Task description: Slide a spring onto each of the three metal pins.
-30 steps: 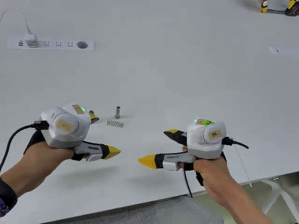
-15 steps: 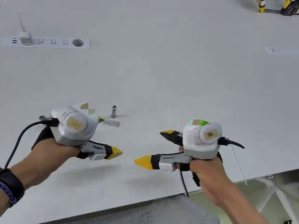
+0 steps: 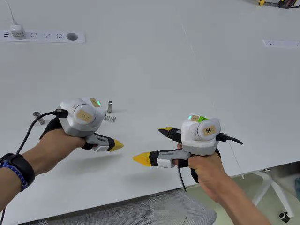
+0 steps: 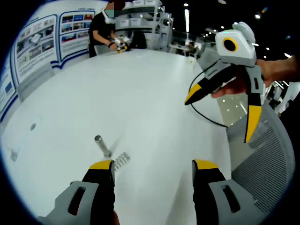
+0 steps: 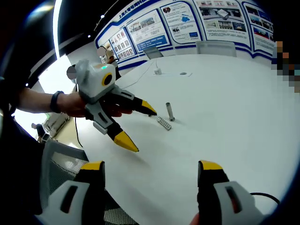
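- While they hang over the counter (image 3: 197, 56), the left hand-held gripper (image 4: 152, 164) and right hand-held gripper (image 5: 152, 166) point in toward each other, jaws wide apart, nothing in either.
- One spring (image 3: 109, 118) lies flat just beside one upright pin (image 3: 110, 106), right by the left hand-held gripper.
- One more small metal piece (image 3: 36, 116), maybe a second pin, sits further left.

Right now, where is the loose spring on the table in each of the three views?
Head view: the spring lies left of centre, just below the upright pin.
Left gripper view: spring lower left of centre, right of the pin.
Right gripper view: spring near centre, below-left of the pin.
Shared landmark: that upright pin beside it.
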{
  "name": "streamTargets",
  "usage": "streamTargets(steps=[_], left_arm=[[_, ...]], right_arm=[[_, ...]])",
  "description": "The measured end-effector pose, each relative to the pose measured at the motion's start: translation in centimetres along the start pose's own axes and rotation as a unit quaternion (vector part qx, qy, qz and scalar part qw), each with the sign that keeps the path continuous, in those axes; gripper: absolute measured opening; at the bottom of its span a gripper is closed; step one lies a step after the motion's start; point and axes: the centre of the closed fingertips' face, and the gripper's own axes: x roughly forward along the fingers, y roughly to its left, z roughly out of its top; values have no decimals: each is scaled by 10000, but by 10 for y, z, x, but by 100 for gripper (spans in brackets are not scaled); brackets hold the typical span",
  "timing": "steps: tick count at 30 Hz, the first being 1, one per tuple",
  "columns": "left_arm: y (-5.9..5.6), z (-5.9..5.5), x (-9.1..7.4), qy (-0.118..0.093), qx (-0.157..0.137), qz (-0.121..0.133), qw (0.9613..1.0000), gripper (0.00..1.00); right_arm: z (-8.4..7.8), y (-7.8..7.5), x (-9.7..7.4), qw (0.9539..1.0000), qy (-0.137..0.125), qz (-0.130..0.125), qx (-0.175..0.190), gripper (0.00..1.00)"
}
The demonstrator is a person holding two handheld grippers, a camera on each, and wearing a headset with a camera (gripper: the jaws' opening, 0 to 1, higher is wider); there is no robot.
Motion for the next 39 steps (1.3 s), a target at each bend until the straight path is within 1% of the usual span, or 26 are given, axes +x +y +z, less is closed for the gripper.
streamTargets(steps=[3, 7, 10, 13, 16, 20, 24, 29, 30, 31, 32, 33, 34, 35, 36, 37, 38, 39], left_arm=[[7, 1, 6, 24, -11, 18, 10000, 69], [14, 2, 12, 12, -165, 36, 9999, 68], [19, -3, 16, 115, -186, 92, 9997, 67], [24, -9, 21, 232, -274, 149, 9992, 67], [25, -17, 25, 374, -326, 164, 9986, 65], [23, -20, 24, 384, -399, 157, 9983, 64], [21, -26, 21, 424, -398, 180, 9981, 60], [18, -35, 17, 497, -345, 208, 9979, 52], [18, -37, 16, 509, -367, 224, 9978, 49], [19, -40, 14, 510, -396, 255, 9976, 42], [19, -42, 13, 522, -413, 266, 9974, 39], [19, -44, 13, 538, -424, 269, 9973, 37], [19, -44, 11, 499, -428, 300, 9974, 36], [18, -45, 9, 502, -369, 300, 9976, 34], [19, -47, 8, 547, -345, 334, 9973, 31], [21, -47, 8, 547, -318, 401, 9972, 28], [24, -48, 6, 560, -374, 505, 9964, 24], [26, -48, 5, 529, -394, 567, 9962, 19]], right_arm=[[1, 0, 0, 10000, -10, -8, 2, 82], [3, -3, 0, 10000, -62, -32, 48, 82], [4, -3, 0, 10000, -65, -37, 58, 82], [3, -3, 0, 9999, -69, -29, 75, 83], [1, -2, 0, 9999, -61, -15, 106, 82], [0, -3, 1, 9999, -62, -22, 123, 82], [1, -5, 0, 9998, -102, -27, 182, 82], [2, -4, 0, 9998, -115, -13, 190, 81], [2, -4, 1, 9998, -113, -4, 182, 81], [2, -3, 1, 9998, -113, 9, 171, 81], [2, -3, 1, 9998, -113, 5, 170, 81], [2, -3, 1, 9998, -111, 4, 174, 81], [3, -2, 1, 9998, -111, 19, 181, 81], [2, -1, 1, 9998, -110, 27, 183, 82], [2, 0, 2, 9998, -98, 36, 177, 82], [2, 1, 2, 9998, -88, 40, 167, 82], [1, 1, 2, 9998, -76, 46, 158, 82], [1, 2, 2, 9998, -71, 52, 156, 82]])
